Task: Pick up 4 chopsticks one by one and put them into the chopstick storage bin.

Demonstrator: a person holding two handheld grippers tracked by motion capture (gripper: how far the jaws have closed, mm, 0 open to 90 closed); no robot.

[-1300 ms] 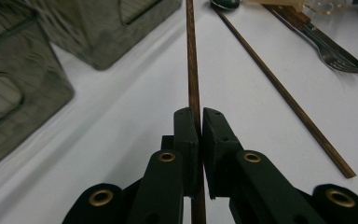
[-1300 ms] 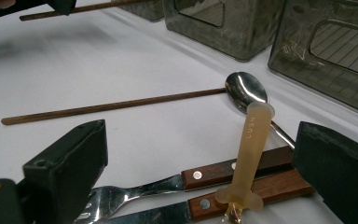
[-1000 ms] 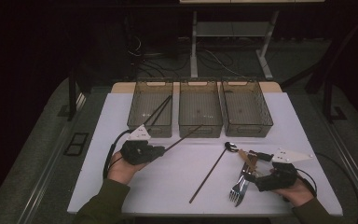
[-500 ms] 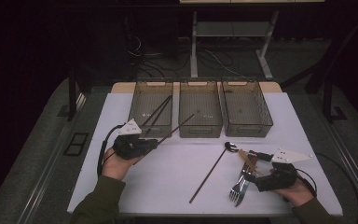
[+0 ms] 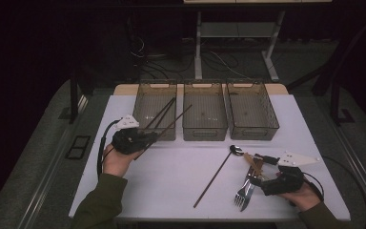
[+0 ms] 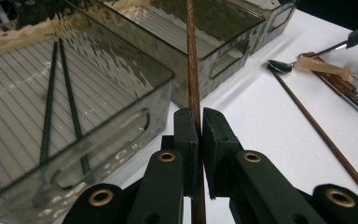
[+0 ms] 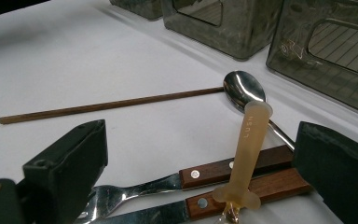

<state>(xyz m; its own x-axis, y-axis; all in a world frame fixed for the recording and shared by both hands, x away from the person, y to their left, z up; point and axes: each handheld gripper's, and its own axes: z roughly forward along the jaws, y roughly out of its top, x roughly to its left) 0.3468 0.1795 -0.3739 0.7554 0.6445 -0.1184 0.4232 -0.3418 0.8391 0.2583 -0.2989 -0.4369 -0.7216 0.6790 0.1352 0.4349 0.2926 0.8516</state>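
My left gripper [image 5: 151, 136] [image 6: 200, 115] is shut on a brown chopstick [image 5: 174, 120] [image 6: 193, 70]. The stick slants up over the front right corner of the left bin [image 5: 138, 102] [image 6: 121, 121], where two dark chopsticks [image 5: 162, 112] [image 6: 72, 107] lie. A second brown chopstick [image 5: 213, 180] [image 7: 112, 105] rests on the white table [image 5: 171, 176]. My right gripper [image 5: 259, 180] [image 7: 203, 135] is open and low over the table. Its jaws stand either side of the wooden handles of a fork [image 5: 243, 193] [image 7: 135, 189] and a knife [image 7: 256, 186], and of an amber translucent handle [image 7: 249, 149].
A spoon [image 5: 236, 150] [image 7: 244, 88] [image 6: 279, 65] lies at the far end of the loose chopstick. The middle bin [image 5: 205, 133] [image 6: 223, 70] and the right bin [image 5: 255, 132] [image 7: 335, 42] stand in a row with the left one along the table's far side.
My left gripper has carried the brown chopstick up and forward to the left bin's front corner. The right hand and the cutlery have stayed put.
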